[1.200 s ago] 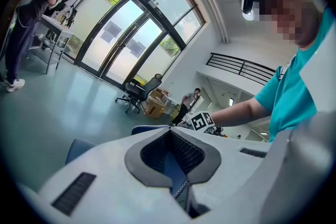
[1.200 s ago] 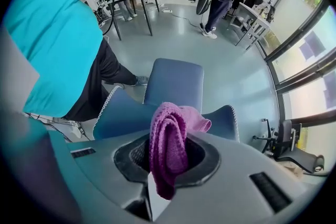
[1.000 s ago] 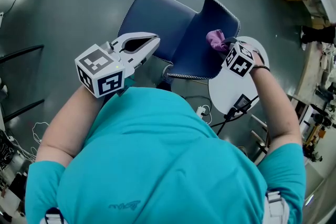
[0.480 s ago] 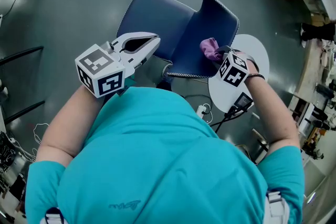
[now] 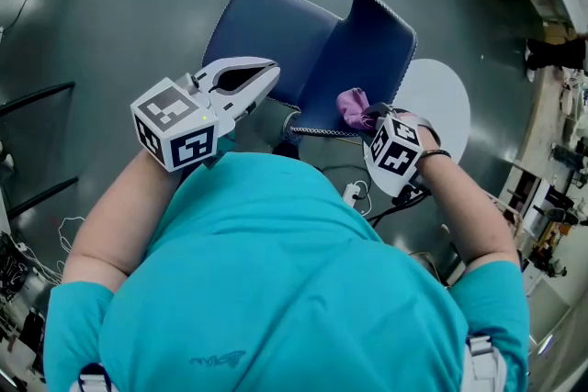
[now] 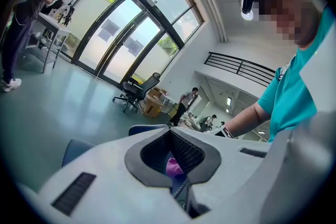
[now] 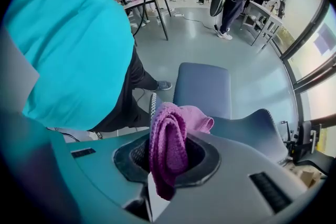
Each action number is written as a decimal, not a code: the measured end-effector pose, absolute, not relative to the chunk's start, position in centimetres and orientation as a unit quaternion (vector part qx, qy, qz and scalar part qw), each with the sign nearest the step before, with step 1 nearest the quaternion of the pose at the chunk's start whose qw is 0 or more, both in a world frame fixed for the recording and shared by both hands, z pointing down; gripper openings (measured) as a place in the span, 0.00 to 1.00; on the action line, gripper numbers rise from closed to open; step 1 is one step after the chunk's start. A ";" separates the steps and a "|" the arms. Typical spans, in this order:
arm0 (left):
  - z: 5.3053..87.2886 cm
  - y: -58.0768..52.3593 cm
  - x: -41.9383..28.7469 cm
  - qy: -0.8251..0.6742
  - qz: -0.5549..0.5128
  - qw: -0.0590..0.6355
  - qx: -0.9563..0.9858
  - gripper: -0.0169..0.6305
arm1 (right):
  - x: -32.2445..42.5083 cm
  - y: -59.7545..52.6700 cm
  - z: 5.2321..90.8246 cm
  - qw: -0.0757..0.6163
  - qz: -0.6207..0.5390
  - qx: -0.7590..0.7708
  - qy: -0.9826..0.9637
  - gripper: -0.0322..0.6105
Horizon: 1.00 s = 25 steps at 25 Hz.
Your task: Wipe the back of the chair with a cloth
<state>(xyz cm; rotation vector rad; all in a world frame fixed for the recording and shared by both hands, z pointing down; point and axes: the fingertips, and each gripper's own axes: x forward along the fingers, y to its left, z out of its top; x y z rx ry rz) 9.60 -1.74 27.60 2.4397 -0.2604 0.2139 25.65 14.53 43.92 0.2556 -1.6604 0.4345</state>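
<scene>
Your right gripper [image 5: 369,117] is clamped on the cloth [image 5: 352,106], a purple wad bunched between its jaws. In the right gripper view the cloth [image 7: 168,147] is folded on itself, fills the gap between the pads and spills out above and below them. From your head view the cloth sits over the low end of the chair [image 5: 354,55] back, just above the white-piped edge; whether it presses on the fabric I cannot tell. The blue seat spreads to the left of that panel, and in the right gripper view the chair [image 7: 202,86] lies just past the cloth, seat ahead and the curved back to the right. Your left gripper [image 5: 269,75] is held out over the near corner of the seat, well apart from the cloth, its jaws brought together at the tips and holding nothing. In the left gripper view the cloth [image 6: 174,166] is only a purple spot seen far off through the oval gap behind the tips. A round white table [image 5: 441,96] stands just beside the chair, under your right wrist.
</scene>
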 end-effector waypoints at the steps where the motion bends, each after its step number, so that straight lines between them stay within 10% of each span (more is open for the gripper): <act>1: 27.7 -1.6 9.7 -0.099 0.082 0.333 0.934 0.02 | 25.3 15.2 44.0 0.645 0.194 0.106 -0.731 0.14; 14: 28.0 -2.4 9.3 -0.110 0.077 0.338 0.931 0.02 | 24.6 8.2 40.0 0.586 0.183 0.128 -0.779 0.14; 25: 30.3 -4.0 5.7 -0.152 0.078 0.362 0.916 0.02 | 32.0 -10.7 43.5 0.667 0.056 0.150 -0.727 0.14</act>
